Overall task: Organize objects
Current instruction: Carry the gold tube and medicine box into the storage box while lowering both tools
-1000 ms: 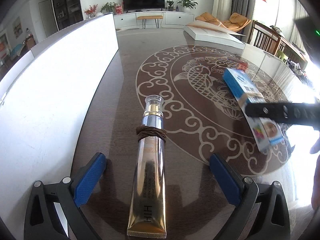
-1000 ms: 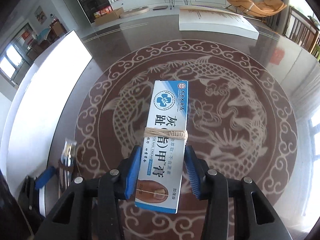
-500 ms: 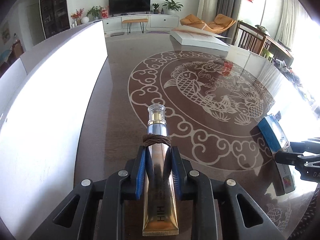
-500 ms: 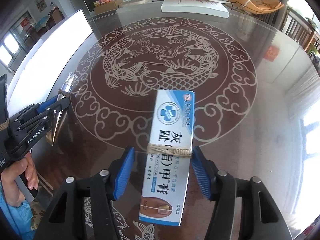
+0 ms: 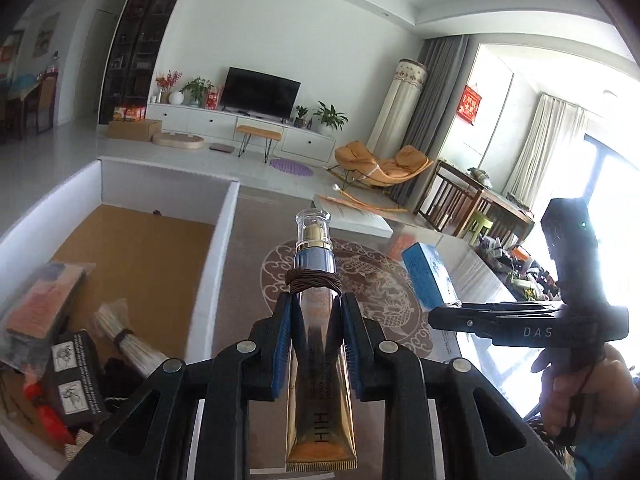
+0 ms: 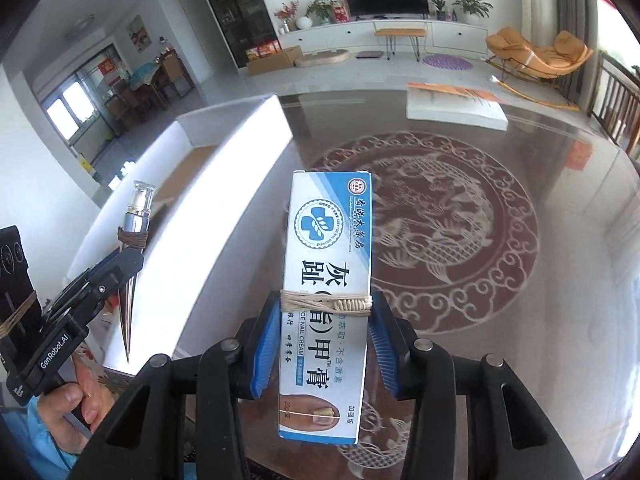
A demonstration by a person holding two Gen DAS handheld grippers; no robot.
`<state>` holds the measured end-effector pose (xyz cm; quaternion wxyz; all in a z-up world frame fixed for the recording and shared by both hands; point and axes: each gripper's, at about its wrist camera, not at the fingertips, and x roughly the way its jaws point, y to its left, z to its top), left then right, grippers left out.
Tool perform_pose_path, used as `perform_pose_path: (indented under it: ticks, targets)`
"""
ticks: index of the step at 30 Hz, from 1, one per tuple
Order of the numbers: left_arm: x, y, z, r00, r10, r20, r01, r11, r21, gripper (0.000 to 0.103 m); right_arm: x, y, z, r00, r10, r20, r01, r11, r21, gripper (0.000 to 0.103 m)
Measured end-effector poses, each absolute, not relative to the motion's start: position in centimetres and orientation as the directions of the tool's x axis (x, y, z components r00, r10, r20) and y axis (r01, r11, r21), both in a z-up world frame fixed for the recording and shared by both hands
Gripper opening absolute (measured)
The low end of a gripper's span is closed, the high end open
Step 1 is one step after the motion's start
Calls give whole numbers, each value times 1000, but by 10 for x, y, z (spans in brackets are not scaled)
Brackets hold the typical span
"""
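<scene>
**Both grippers loaded and lifted beside the white box**

The left gripper [image 5: 315,344] is clamped narrow on a gold cosmetic tube [image 5: 320,380], its blue pads pressing the tube's sides just below a brown cord wrapped round its neck [image 5: 314,280]. The tube points forward, clear cap [image 5: 313,222] away from the camera and flat crimped end nearest it, and hangs in the air above the desk [image 5: 248,264], close to the right wall of the white box [image 5: 218,264]

That box is open-topped with tall white walls and a brown floor. Its far half is bare; the near left corner holds a black carton [image 5: 74,376], a bundle of pale sticks [image 5: 128,344] and a wrapped flat pack [image 5: 38,304]

The right gripper [image 6: 325,352] holds a blue-and-white nail cream box [image 6: 326,304] by its long sides, a pale string band [image 6: 326,303] wound round it at the pads. The carton is off the desk [image 6: 560,220], over the near rim of the fish medallion [image 6: 440,216]

From the right wrist view the white box's long wall [image 6: 224,208] runs diagonally between the two grippers, the left one lying nearer it. The desk to the right of the carton is open glossy surface out to its curved edge; a flat white package [image 6: 456,110] lies at the far edge
</scene>
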<state>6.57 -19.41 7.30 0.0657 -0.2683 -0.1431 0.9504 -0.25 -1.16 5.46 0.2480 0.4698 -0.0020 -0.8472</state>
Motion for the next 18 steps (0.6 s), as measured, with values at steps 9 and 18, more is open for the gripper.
perform_pose_path:
  ticks: [9,18]
  targets:
    - [53,-332,49,-718,-157,-678,325,-937,-127,24,-15,-209,81,-265,-641,-721,625,-683,377,44]
    - [50,-371,13,-601,-289,-745,485,-873,-52,93,-10,-306,6,-130,-549,-825,656,-672,344,50]
